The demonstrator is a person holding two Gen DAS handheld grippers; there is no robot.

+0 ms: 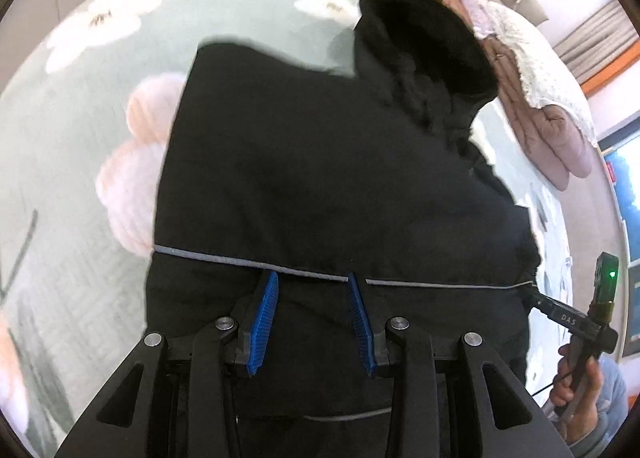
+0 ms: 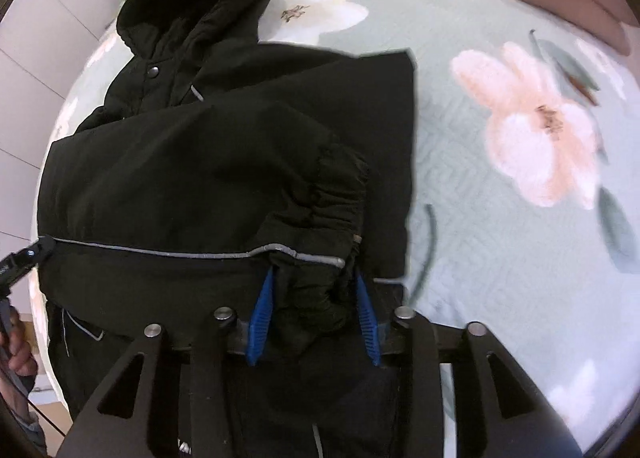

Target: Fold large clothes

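A black hooded jacket (image 1: 320, 178) lies on a bed, its hood (image 1: 420, 58) at the far end. A grey reflective stripe (image 1: 208, 256) runs across it just at my fingertips. My left gripper (image 1: 312, 284) is closed on a thick fold of the jacket at that stripe. In the right wrist view the jacket (image 2: 180, 178) has a gathered sleeve cuff (image 2: 332, 194) folded over its front. My right gripper (image 2: 314, 286) is shut on a bunched lump of the black fabric. Each gripper shows in the other's view at the jacket's side edge: the right gripper (image 1: 560, 314) and the left gripper (image 2: 28, 254).
The bed has a pale green bedspread (image 2: 500, 258) with large pink flowers. A pink quilt (image 1: 552, 130) is heaped at the head of the bed. A person's hand (image 1: 576, 382) holds the right gripper's handle. White cabinets (image 2: 40, 18) stand beyond the bed.
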